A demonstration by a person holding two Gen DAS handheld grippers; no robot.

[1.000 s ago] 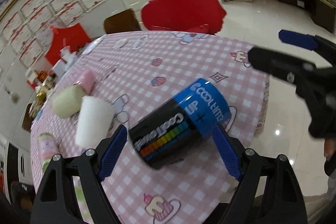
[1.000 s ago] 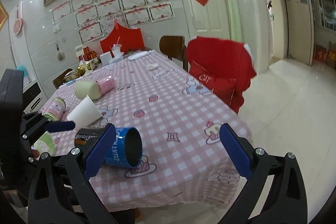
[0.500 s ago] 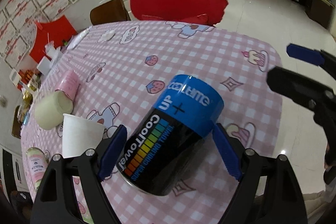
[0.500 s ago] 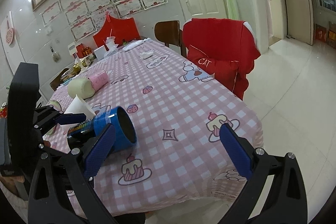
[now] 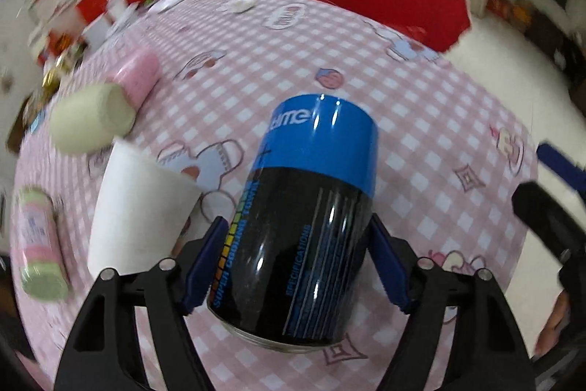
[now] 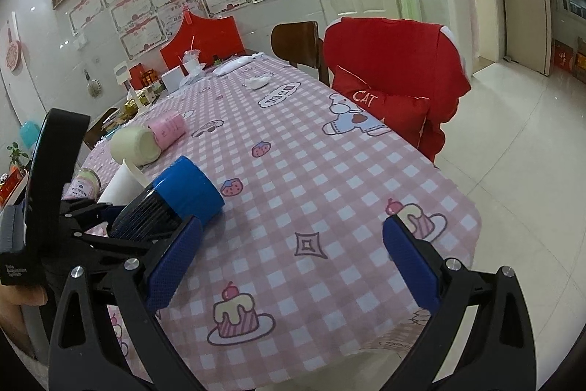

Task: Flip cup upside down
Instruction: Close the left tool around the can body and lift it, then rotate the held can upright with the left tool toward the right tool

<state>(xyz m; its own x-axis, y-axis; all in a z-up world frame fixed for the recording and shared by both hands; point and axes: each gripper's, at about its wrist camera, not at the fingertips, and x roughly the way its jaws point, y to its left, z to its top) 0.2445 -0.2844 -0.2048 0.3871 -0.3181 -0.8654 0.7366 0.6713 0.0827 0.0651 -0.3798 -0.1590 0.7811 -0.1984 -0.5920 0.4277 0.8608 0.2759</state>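
The cup (image 5: 307, 218) is a black can-shaped cup with a blue band at its mouth end. My left gripper (image 5: 293, 266) is shut on its black body and holds it above the pink checked tablecloth (image 5: 421, 120), blue end pointing away and down. It also shows in the right wrist view (image 6: 172, 200), tilted with the blue end toward the table. My right gripper (image 6: 293, 259) is open and empty over the table's near corner, to the right of the cup.
A white paper cup (image 5: 135, 204) lies just left of the held cup. A cream cup (image 5: 91, 123), a pink cup (image 5: 139, 72) and a small pink jar (image 5: 36, 244) lie further left. Red-covered chairs (image 6: 395, 79) stand at the table's far side. The table edge (image 6: 472, 207) drops off on the right.
My left gripper has turned the cup from lying sideways to blue end pointing forward and down, and lifted it. My right gripper has stayed open and shifted slightly.
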